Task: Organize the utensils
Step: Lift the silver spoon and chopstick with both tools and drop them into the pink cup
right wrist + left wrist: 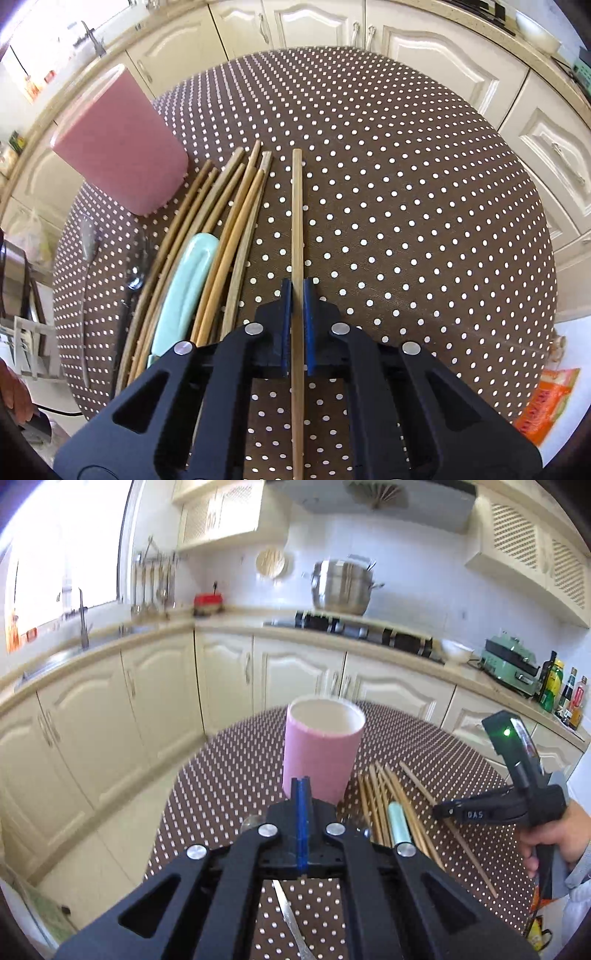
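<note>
Bamboo chopstick (297, 221), lying apart from the bundle (221, 229) on the dotted worktop (406, 184), sits pinched in the right tool (297, 295). Left tool (302, 794) is pressed together, empty. Next, probably: lift and tip it into the pink holder (122, 144).

One pink cup (122, 147) stands left of the right jaws. One chopstick (297, 221) lies between those jaws, about eight more chopsticks (236, 206) bundled left, with one mint handle (188, 280).

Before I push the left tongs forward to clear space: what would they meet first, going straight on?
Most likely the pink cup, standing directly ahead of the shut left tongs; the gap between them is hard to judge.
</note>
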The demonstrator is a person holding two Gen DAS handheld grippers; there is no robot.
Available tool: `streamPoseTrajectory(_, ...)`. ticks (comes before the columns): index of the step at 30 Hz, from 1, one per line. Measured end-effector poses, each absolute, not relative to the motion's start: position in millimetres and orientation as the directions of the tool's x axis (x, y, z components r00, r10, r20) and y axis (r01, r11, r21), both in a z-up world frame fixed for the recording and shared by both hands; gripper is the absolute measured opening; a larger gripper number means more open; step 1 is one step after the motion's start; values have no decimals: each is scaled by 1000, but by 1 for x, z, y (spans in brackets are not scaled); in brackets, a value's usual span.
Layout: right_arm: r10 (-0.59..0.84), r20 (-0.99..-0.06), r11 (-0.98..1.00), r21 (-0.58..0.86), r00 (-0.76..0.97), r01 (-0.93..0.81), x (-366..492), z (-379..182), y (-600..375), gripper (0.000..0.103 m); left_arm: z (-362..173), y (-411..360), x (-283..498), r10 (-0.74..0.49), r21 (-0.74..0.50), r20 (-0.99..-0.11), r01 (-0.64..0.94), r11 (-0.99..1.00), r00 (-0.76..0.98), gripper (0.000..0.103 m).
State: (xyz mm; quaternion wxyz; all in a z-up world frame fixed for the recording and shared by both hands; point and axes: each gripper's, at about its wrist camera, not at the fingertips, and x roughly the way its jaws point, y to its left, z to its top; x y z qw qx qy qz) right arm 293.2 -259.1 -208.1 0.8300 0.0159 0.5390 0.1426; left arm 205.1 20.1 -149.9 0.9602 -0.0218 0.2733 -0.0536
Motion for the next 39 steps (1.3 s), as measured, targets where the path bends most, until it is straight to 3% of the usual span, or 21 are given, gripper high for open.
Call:
streamPoseTrajectory(3,280,-873,953,201,399,-228,285,-197,-273,7,-145,21,206,-123,-66,-528,104,992,840,0)
streamPoseTrajectory(7,254,-886,956,169,389,-240,285,-192,-272,7,-154,28,219,-74,-39,-635,64,997,769,4)
streamPoseTrajectory(8,251,-888,956,166,384,-241,286,-196,-264,7,-162,35,227,-89,-70,-697,56,996,711,18)
streamPoseTrajectory(9,247,-890,957,162,382,-242,285,-196,-256,7,-168,44,232,-112,-105,-734,51,993,670,44)
streamPoseTrajectory(10,245,-891,957,158,383,-243,284,-195,-254,7,-175,51,237,-132,-136,-769,43,990,626,47)
streamPoseTrajectory(17,246,-898,955,162,365,-247,285,-209,-240,7,-219,61,260,-130,-140,-889,9,990,439,46)
streamPoseTrajectory(22,247,-906,955,166,345,-248,292,-217,-237,7,-220,53,269,-64,-68,-893,7,998,445,25)
streamPoseTrajectory(24,243,-909,954,162,338,-251,296,-220,-236,7,-221,45,275,-8,0,-887,17,1000,462,8)
streamPoseTrajectory(27,243,-908,953,158,340,-257,294,-224,-233,7,-220,40,277,14,30,-874,24,999,485,3)
streamPoseTrajectory(31,261,-890,950,169,374,-262,286,-224,-235,7,-217,45,268,-37,-40,-836,6,999,548,3)
streamPoseTrajectory(39,358,-787,929,245,502,-279,261,-194,-256,7,-174,38,233,-51,-51,-635,23,998,771,3)
